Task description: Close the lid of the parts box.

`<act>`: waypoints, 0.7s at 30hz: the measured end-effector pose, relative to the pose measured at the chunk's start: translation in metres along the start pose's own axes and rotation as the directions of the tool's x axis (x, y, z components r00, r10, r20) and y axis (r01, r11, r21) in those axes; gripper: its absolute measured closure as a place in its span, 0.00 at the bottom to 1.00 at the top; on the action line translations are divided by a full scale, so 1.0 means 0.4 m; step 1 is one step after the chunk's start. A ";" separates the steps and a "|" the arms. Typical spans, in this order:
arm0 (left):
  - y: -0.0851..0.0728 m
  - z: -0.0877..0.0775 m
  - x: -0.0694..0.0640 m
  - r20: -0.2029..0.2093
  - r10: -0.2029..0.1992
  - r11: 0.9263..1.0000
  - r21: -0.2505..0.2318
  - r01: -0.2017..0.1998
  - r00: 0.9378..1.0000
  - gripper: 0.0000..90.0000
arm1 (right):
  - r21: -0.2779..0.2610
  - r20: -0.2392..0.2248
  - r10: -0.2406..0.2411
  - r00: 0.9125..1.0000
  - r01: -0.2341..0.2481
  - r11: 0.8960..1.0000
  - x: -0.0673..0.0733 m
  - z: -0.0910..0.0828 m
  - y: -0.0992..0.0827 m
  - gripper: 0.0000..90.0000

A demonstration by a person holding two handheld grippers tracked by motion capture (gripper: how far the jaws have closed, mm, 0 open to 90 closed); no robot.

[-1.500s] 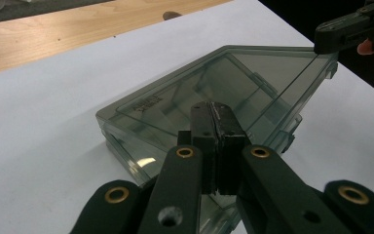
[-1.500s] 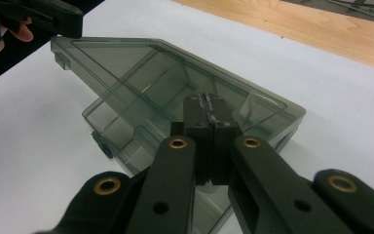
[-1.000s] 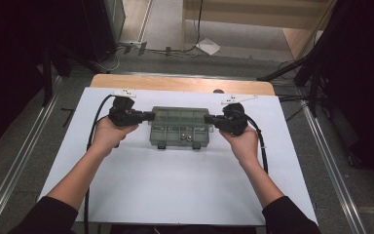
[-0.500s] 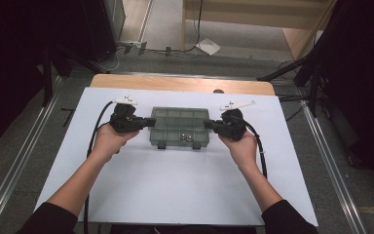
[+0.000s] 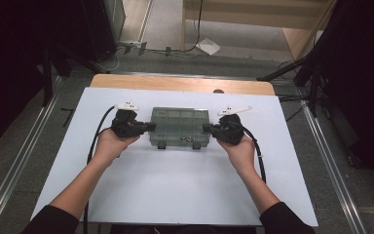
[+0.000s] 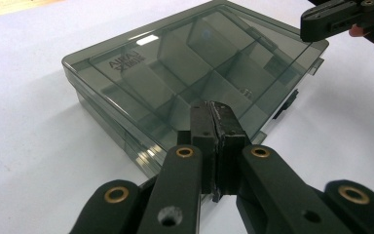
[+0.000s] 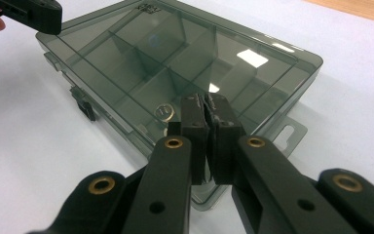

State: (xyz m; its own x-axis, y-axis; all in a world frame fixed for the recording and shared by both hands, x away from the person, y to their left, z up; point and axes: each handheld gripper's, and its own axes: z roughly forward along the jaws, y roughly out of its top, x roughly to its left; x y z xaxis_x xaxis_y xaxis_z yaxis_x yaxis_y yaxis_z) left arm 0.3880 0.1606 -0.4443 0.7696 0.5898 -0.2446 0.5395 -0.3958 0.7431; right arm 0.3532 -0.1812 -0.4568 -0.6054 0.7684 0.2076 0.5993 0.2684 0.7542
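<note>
A flat, rectangular box (image 5: pixel 180 126) of smoky, see-through plastic lies in the middle of a smooth white board (image 5: pixel 175 195) that covers most of a wooden table (image 5: pixel 185 84). Its glossy lid is down, and through it thin walls divide the inside into compartments; a small metal ring (image 7: pixel 164 112) lies in one near the right end. Dark latches (image 5: pixel 161 145) sit on the near long side and a hanging tab (image 7: pixel 287 131) sticks out from the right end.

The left gripper (image 5: pixel 148 126) meets the box's left end with its black jaws pressed together, holding nothing. The right gripper (image 5: pixel 208 128) meets the right end, jaws likewise pressed together and empty.

Bare white board spreads wide before the box and to both sides; behind it runs a narrower strip up to the wood edge.
</note>
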 end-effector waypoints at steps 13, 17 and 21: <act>-0.029 0.008 -0.001 0.011 0.006 1.000 0.004 -0.006 1.000 0.99 | 0.001 0.018 -0.016 1.000 0.016 1.000 0.011 0.015 -0.026 0.98; -0.035 0.011 -0.001 0.008 0.003 1.000 0.006 -0.003 1.000 0.99 | 0.006 0.026 -0.021 0.999 0.021 1.000 0.015 0.017 -0.031 0.98; -0.039 0.012 -0.003 0.005 0.006 1.000 0.003 -0.006 1.000 0.99 | 0.007 0.024 -0.015 1.000 0.015 1.000 0.018 0.019 -0.037 0.98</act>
State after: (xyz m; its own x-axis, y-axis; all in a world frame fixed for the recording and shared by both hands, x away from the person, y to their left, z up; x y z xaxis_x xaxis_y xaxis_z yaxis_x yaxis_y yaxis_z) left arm 0.3804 0.1626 -0.4584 0.7745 0.5838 -0.2435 0.5362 -0.4017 0.7424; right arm 0.3441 -0.1752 -0.4714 -0.6013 0.7782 0.1813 0.5942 0.2838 0.7526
